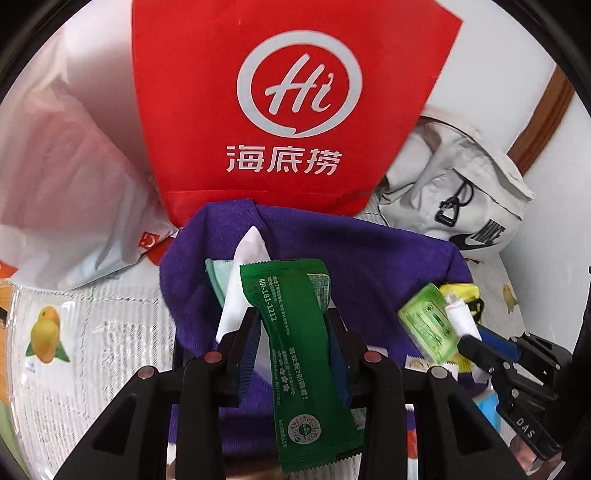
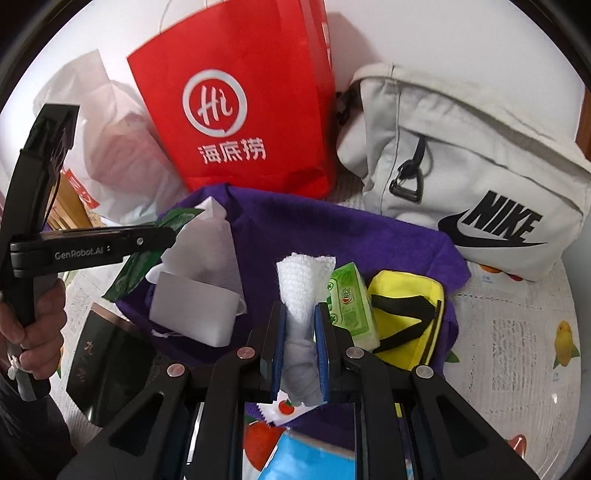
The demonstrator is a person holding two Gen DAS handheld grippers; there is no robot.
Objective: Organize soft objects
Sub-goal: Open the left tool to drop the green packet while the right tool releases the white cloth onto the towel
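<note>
Black left gripper (image 1: pixel 291 325) and right gripper (image 2: pixel 300 325), blue-padded fingers (image 2: pixel 320 350), round silver screws, "GenRobot.AI" and "DAS" lettered in white

Looks like someone's home

Fruit-print tablecloth (image 2: pixel 517 332), red shopping bag (image 2: pixel 236 110) upper middle, grey backpack (image 2: pixel 461 155) right, white wall (image 2: pixel 443 29).

Both my wrist views are bright and evenly lit, with soft daylight and no hard glare. The red bag (image 2: pixel 236 107) throws a faint shadow on the white wall to its right. The fisheye bends everything toward the edges, and black corners ring each picture. Print on the green packet (image 1: pixel 295 332) reads sharp; the white plastic bag (image 1: pixel 62 177) far left looks smeared and washed out.
</note>
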